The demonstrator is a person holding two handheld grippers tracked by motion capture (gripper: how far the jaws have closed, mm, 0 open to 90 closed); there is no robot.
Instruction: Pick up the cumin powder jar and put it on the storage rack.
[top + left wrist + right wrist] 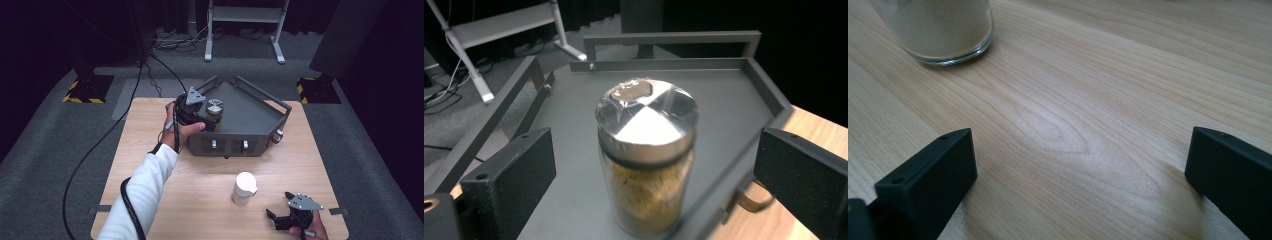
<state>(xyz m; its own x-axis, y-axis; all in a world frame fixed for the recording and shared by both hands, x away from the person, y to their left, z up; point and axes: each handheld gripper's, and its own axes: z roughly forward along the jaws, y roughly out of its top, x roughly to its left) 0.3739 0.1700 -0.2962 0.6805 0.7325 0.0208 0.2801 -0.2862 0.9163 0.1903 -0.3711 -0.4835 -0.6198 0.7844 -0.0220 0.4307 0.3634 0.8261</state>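
The left gripper (pixel 209 118) is at the near left part of the grey tray (pixel 250 107), at the far side of the table (pixel 200 175). Its jaws stand wide and released. A jar (pixel 646 155) with a shiny metal lid (pixel 647 117) stands upright between them, on the tray floor close to the near wall. The pads (pixel 514 175) do not touch the glass; there is a clear gap on each side. The jar holds a brown, grainy content. The left hand (pixel 175 125) holds the gripper from the left, and a white sleeve (pixel 145 190) comes from the bottom edge.

The right gripper (pixel 282 207) rests low at the near right corner of the table. Its jaws are also apart, with only bare wood between them. A second jar (pixel 244 188), with a white lid, stands upright on the table near this gripper, to its left in the high view. In the right gripper view its glass base (pixel 943 35) is ahead of the left jaw, apart from it, and it holds a pale powder.
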